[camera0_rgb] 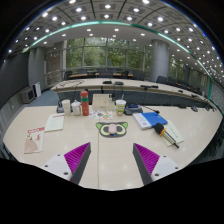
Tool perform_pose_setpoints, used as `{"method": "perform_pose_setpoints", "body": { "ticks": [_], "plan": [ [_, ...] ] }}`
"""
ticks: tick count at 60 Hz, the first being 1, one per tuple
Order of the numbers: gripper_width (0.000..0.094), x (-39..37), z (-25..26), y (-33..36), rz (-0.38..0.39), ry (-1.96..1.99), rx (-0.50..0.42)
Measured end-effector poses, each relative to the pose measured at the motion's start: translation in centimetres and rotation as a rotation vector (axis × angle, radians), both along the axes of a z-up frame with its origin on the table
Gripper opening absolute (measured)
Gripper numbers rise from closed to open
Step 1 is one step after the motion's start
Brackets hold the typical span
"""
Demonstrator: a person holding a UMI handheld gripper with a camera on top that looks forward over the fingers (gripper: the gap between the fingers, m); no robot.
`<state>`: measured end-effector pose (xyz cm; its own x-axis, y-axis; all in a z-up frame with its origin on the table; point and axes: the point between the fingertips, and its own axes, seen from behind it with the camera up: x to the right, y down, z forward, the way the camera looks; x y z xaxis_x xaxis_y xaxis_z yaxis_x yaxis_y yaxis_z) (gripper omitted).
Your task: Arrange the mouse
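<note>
So, nothing's really started here as far as I can tell. The gripper (106,160) is held back over the near part of the table (110,160), fingers spread wide with nothing between them, just bare tabletop showing in the gap.

The mouse is the tricky bit. I honestly can't pick one out for sure. There's a green-and-white patterned mat (110,129) well ahead of the fingers, near the middle of the table, and it might be the mouse mat (total guess from its shape and spot), but I don't see a mouse sitting on it. Something small and dark lies on the right by the blue notebook (151,120), too tiny to call.

Other stuff on the table: a red bottle (85,103) and a couple of dark cups on the left behind the mat, a paper cup with a green band (121,106) just right of those, a sheet of paper (55,123) and a reddish booklet (34,141) further left.

So progress-wise I'd say basically zero: no grasp, no contact, fingers well apart from everything. What's left is the whole job, i.e. find the mouse, reach across, grab it, and set it where it belongs, presumably on that mat.
</note>
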<state>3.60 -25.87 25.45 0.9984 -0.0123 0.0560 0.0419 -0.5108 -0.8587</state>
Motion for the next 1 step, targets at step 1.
{"method": "perform_pose_setpoints", "body": {
  "ticks": [1],
  "plan": [
    [0.0857,-0.06,0.05,-0.01,0.0,0.001,0.002]
  ]
}}
